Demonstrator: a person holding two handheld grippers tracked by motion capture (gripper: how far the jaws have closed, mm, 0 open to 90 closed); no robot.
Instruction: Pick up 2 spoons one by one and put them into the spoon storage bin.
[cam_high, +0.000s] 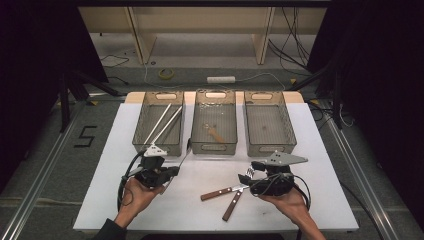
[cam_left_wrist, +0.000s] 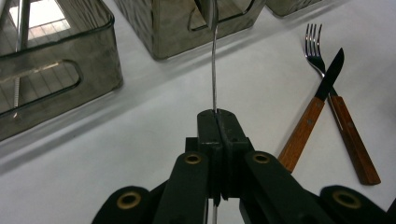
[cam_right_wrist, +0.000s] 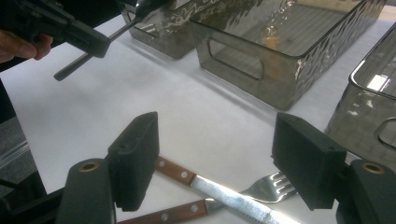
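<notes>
My left gripper (cam_high: 172, 172) (cam_left_wrist: 217, 114) is shut on a thin metal utensil (cam_high: 186, 152) (cam_left_wrist: 214, 70), seen edge-on. Its far end points at the middle mesh basket (cam_high: 215, 147) (cam_left_wrist: 187, 37). In the right gripper view the left gripper (cam_right_wrist: 93, 44) hangs above the table with the utensil's handle sticking out behind it. My right gripper (cam_high: 247, 178) (cam_right_wrist: 215, 154) is open just above a wooden-handled knife (cam_high: 217, 193) (cam_right_wrist: 224, 196) and fork (cam_high: 231, 206) (cam_right_wrist: 275, 184). These two lie crossed on the white table, and nothing is between the jaws.
Three metal mesh baskets stand in a row at the back: the left basket (cam_high: 142, 125) holds long pale sticks, the middle one a small wooden-handled piece, and there is the right basket (cam_high: 270, 145). Bare white tabletop (cam_high: 200, 175) lies between the two hands.
</notes>
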